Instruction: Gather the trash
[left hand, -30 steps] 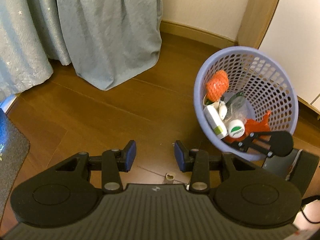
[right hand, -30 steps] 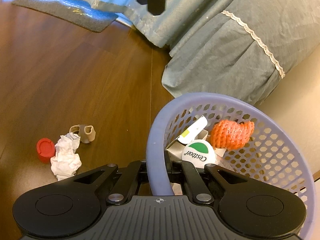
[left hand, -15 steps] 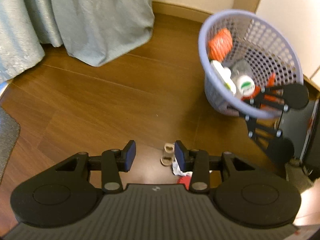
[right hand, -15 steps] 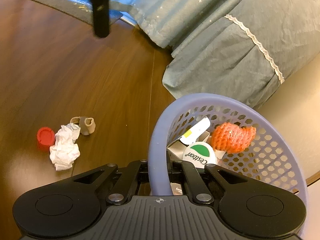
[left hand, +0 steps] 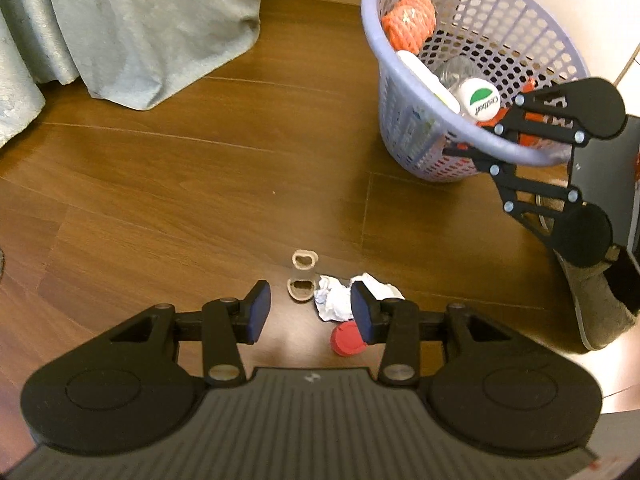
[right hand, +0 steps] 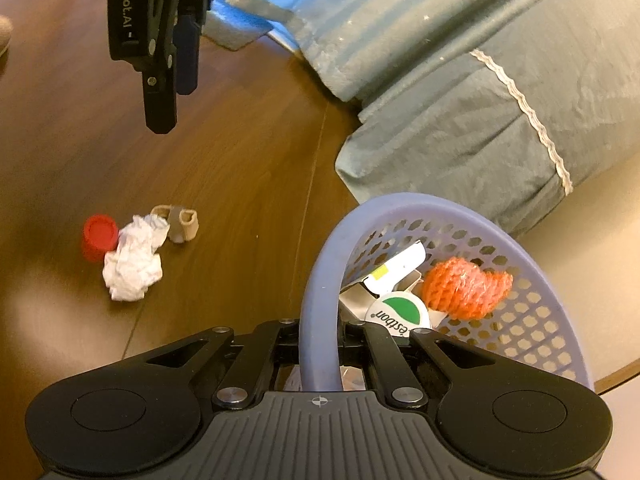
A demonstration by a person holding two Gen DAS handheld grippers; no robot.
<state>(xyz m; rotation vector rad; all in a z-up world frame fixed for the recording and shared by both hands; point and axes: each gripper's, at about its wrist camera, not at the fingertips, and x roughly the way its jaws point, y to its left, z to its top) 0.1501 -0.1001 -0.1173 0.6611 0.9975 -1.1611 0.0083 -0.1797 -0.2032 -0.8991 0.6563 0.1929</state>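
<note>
Dropped lower toward the floor [left hand: 160, 184] since a second ago, left gripper [left hand: 308, 312], so that trash hidden under its body before now shows between and just past its blue pads [left hand: 258, 312]. Standing partly apart, those jaws, with nothing pressed between them. Seen from the right wrist as a dark shape hanging over the floor at upper left [right hand: 162, 40], well above the litter.

Lying on the wood just ahead of the left pads: crumpled white paper [left hand: 340, 298], touching a red cap [left hand: 347, 340] on its near side and just beside a small beige strap [left hand: 302, 276] with two loops on its far side. Same cluster from the right wrist: paper [right hand: 132, 264], cap [right hand: 99, 236], strap [right hand: 180, 222], all loose on the floor, none gripped.

Clamped shut on the rim of the lilac basket [right hand: 320, 280], right gripper [right hand: 320, 344], holding it tilted. Inside the basket [left hand: 400, 128]: orange mesh [left hand: 408, 20], a white lid with a green mark [left hand: 482, 98], a white carton.

Behind, grey-blue bedding [left hand: 140, 28] draped to the floor. At far right, a slippered foot [left hand: 600, 308].
</note>
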